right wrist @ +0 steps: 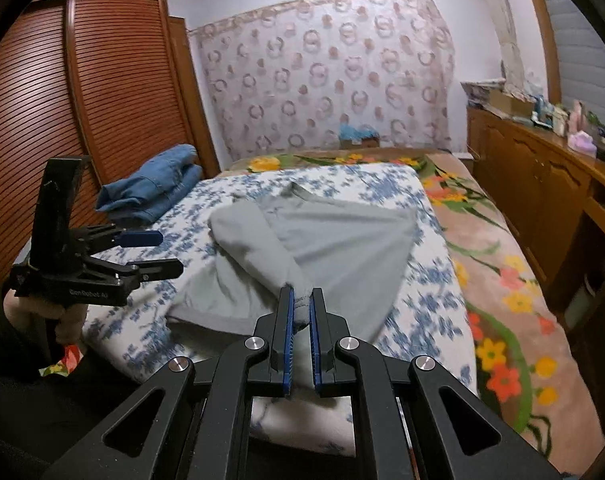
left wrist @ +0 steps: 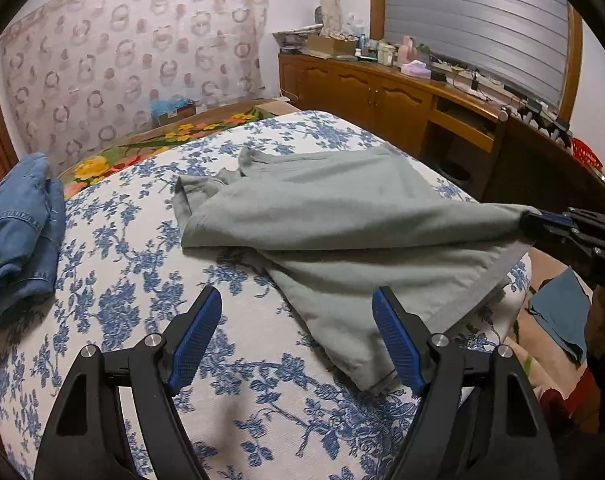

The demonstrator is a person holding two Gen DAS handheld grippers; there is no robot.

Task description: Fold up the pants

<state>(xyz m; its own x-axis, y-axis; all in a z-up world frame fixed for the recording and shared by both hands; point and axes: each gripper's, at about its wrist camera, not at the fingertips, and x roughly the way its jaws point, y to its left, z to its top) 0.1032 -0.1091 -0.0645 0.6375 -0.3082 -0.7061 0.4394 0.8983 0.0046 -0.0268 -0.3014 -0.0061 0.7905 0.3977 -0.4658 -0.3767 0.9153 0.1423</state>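
Grey-green pants (left wrist: 322,216) lie spread on a blue-flowered white cushion (left wrist: 122,280); they also show in the right wrist view (right wrist: 334,240). My right gripper (right wrist: 301,300) is shut on a bunched end of the pants and holds it lifted, so the cloth stretches up from the cushion. It shows at the right edge of the left wrist view (left wrist: 538,220). My left gripper (left wrist: 296,312) is open and empty, just above the cushion at the near edge of the pants. In the right wrist view it hovers at the left (right wrist: 170,252).
Folded blue denim (left wrist: 18,224) lies at the cushion's left edge, also in the right wrist view (right wrist: 154,188). A floral bedspread (right wrist: 502,280) lies under and to the right of the cushion. A wooden cabinet (left wrist: 382,92) with clutter runs along the right. A slatted wardrobe (right wrist: 82,100) stands left.
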